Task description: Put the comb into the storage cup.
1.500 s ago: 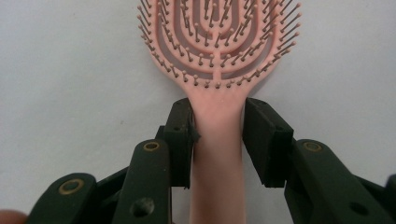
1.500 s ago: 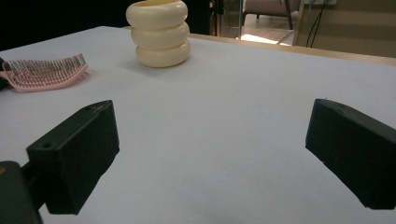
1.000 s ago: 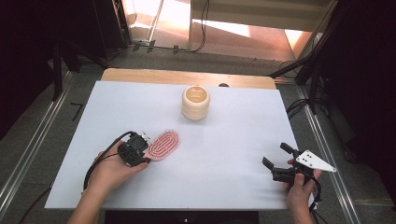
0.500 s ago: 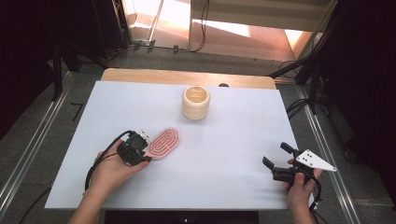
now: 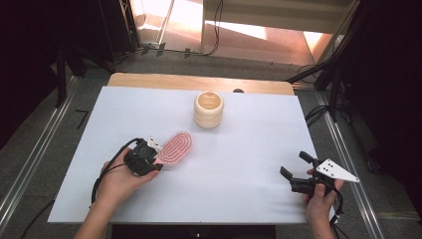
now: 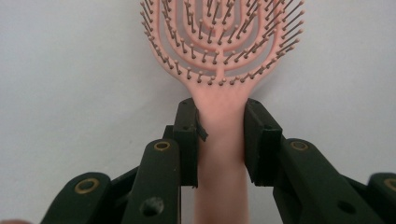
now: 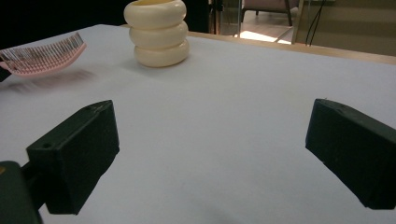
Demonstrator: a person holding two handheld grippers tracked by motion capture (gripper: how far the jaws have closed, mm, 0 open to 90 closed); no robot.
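A pink hairbrush (image 5: 175,148) with an open-slotted head is held a little above the white table, bristles up. My left gripper (image 5: 155,158) is shut on its handle (image 6: 220,140), both pads pressing the sides just below the head (image 6: 219,37). The brush (image 7: 39,58) hangs above its shadow at the left edge of the right gripper view. My right gripper (image 5: 296,167) rests low at the table's front right, jaws wide open with nothing between them (image 7: 210,158). A cream ribbed cup (image 5: 208,109) stands upright at the back centre, also seen from the right gripper (image 7: 157,32).
The white sheet (image 5: 249,144) covers most of the table, with a wooden edge (image 5: 199,82) at the back. Metal rails and cables run along both sides on the floor. A cable loops from the left gripper over the hand.
The brush head has lifted and shifted slightly in the left gripper's hold. The right gripper has stayed put.
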